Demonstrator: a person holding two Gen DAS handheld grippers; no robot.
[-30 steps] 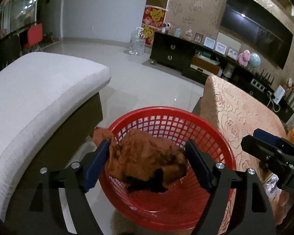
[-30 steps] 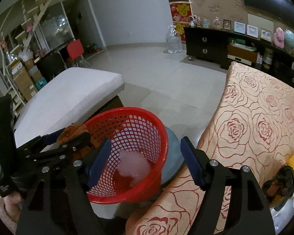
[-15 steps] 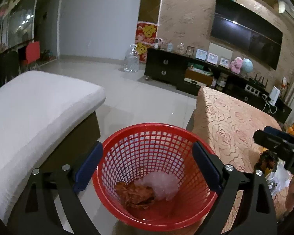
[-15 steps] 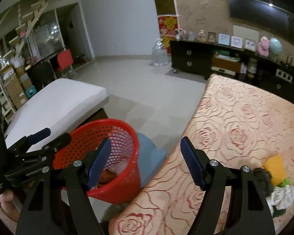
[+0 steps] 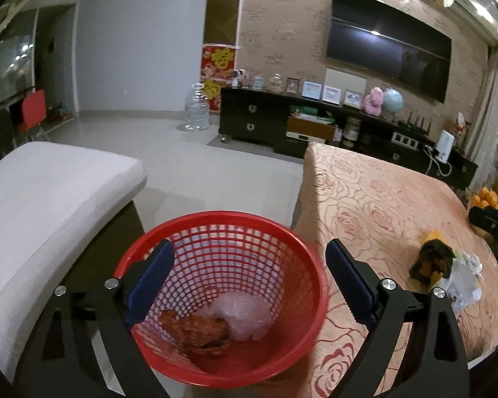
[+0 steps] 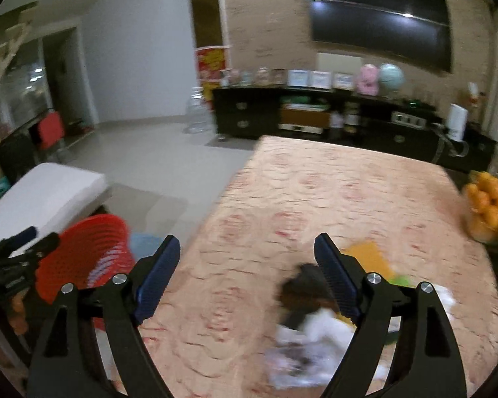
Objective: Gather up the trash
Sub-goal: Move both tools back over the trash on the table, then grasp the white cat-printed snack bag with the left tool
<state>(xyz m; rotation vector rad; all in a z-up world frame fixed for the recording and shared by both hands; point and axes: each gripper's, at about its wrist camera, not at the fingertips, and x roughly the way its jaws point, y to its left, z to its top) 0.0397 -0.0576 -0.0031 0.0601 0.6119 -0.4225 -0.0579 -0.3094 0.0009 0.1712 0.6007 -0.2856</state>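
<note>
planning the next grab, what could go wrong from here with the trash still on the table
The dark crumpled wrapper and white crumpled paper lie touching, so the open right gripper, jaws just widening, may catch only one. The red plastic mesh basket sits below the rose-patterned tablecloth edge, so a short carry might drop pieces.

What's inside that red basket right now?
Inside the red basket lie a crumpled orange-brown wrapper and, touching it, a pale translucent plastic wad. Whatever is under those two is covered, and the near wall hides part of the bottom.
</note>
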